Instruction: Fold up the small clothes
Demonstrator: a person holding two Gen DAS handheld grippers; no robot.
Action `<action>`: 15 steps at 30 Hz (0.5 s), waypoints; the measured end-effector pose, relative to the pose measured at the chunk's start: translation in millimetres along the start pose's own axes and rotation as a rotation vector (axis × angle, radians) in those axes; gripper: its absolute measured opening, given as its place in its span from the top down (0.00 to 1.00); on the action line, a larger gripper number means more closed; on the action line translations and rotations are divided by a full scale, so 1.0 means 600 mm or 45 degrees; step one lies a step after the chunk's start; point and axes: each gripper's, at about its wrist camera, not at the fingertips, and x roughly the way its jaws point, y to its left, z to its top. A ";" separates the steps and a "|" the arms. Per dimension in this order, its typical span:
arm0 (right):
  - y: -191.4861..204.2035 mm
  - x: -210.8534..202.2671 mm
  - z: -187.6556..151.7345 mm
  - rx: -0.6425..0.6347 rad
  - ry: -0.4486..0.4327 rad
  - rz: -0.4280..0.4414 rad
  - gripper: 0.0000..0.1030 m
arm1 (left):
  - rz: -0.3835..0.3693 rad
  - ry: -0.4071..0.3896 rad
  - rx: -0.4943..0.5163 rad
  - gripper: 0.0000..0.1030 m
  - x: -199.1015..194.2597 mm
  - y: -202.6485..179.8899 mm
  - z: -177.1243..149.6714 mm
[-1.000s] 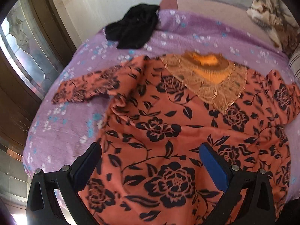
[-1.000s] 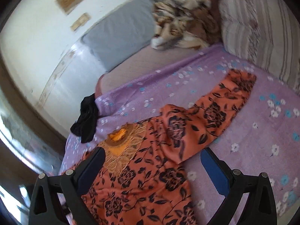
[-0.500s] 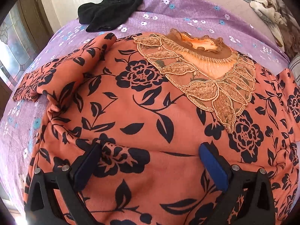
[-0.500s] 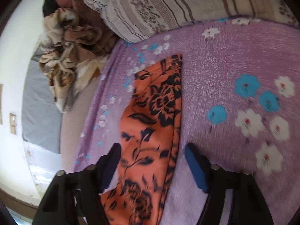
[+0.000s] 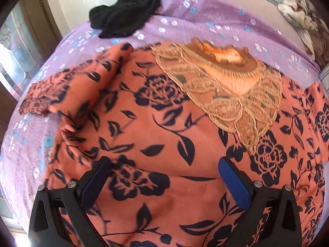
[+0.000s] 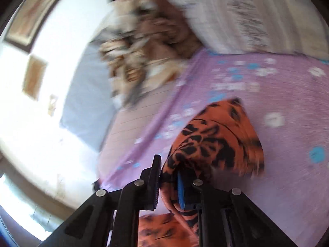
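Jaws of the right tool [image 6: 167,182] have just closed and pinch the sleeve [image 6: 218,144] of the orange flowery dress [image 5: 164,135] spread on the purple bed [image 5: 205,18], while the left tool [image 5: 164,177] hangs wide open, holding nothing, over the dress.

purple floral bedsheet [image 5: 216,14], black cloth [image 5: 127,14] at far edge, striped pillow [image 6: 257,14], crumpled blanket [image 6: 148,47]

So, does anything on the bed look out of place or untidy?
Yes. A black garment lies crumpled at the far edge of the purple sheet, apart from the orange floral top. The top's sleeve on the window side is bunched and creased, not flat. No damage shows.
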 end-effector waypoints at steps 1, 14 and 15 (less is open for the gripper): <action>0.035 0.003 -0.017 -0.046 0.035 0.048 0.85 | 0.012 -0.021 -0.007 0.00 -0.007 0.006 0.004; 0.274 0.186 -0.464 -0.433 0.978 0.162 0.17 | 0.197 -0.180 -0.337 0.00 -0.064 0.176 0.031; 0.271 0.190 -0.491 -0.435 1.048 0.153 0.17 | 0.191 -0.178 -0.369 0.00 -0.064 0.187 0.030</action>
